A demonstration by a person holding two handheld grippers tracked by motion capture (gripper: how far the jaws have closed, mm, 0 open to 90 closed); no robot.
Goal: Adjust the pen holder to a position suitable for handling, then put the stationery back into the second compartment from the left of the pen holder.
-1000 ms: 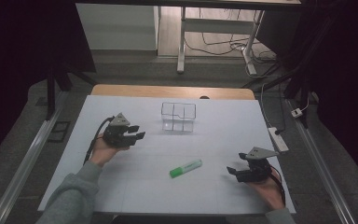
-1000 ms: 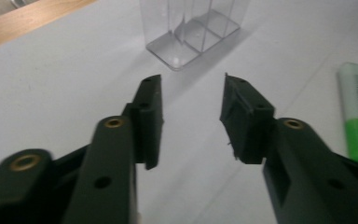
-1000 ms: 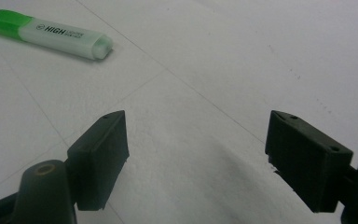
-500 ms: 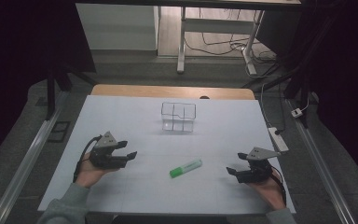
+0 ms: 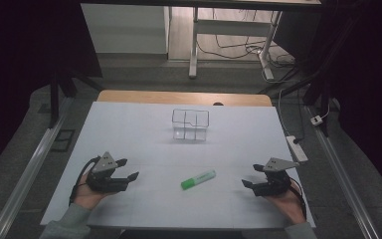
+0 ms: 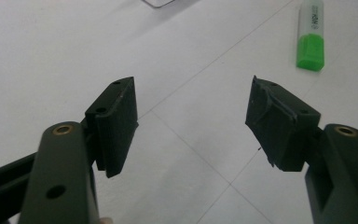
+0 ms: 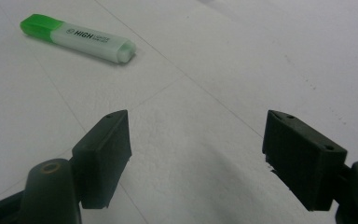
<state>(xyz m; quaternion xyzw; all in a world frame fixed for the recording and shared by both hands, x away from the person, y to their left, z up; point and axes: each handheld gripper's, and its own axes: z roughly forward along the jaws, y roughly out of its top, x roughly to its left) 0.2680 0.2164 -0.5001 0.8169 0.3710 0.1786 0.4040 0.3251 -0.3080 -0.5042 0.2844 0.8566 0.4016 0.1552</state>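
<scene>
Left hand-held gripper (image 5: 128, 169) has pulled back toward the near left of the white surface (image 5: 144, 124); its jaws have just been opening and now stand wide with nothing between them. Right hand-held gripper (image 5: 251, 176) hasn't moved, jaws also wide and empty. Green-capped white plastic highlighter pen (image 5: 198, 179) lies flat between the two, apart from both, ahead-right of the left one. Clear wire-edged compartment box (image 5: 190, 124) sits farther off, beyond it. Likely the pick-up hasn't started yet.

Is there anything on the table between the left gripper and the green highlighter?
No. In the high view, only bare white table lies between the left gripper and the highlighter. The left gripper view agrees.
</scene>
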